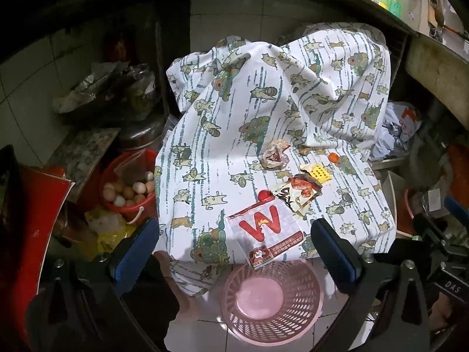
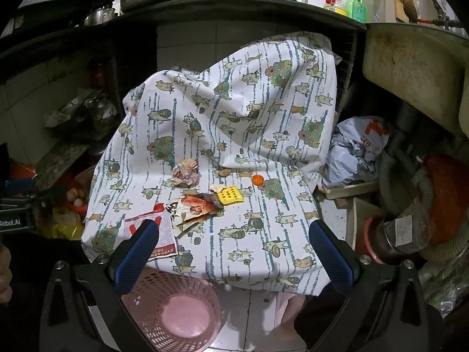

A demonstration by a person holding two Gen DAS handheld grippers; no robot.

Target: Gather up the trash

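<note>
Both grippers, left [image 1: 234, 252] and right [image 2: 234, 249], hover with fingers spread wide and empty over wrappers on the cat-print cloth table [image 2: 263, 234], above an empty pink perforated plastic basket [image 1: 271, 299].

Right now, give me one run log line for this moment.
left hand-held gripper open | right hand-held gripper open | wrappers on cloth | pink basket empty

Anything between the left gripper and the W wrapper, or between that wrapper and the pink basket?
Nothing visible. The left gripper is open over the W wrapper, which overhangs the cloth's front edge above the empty pink basket.
</note>
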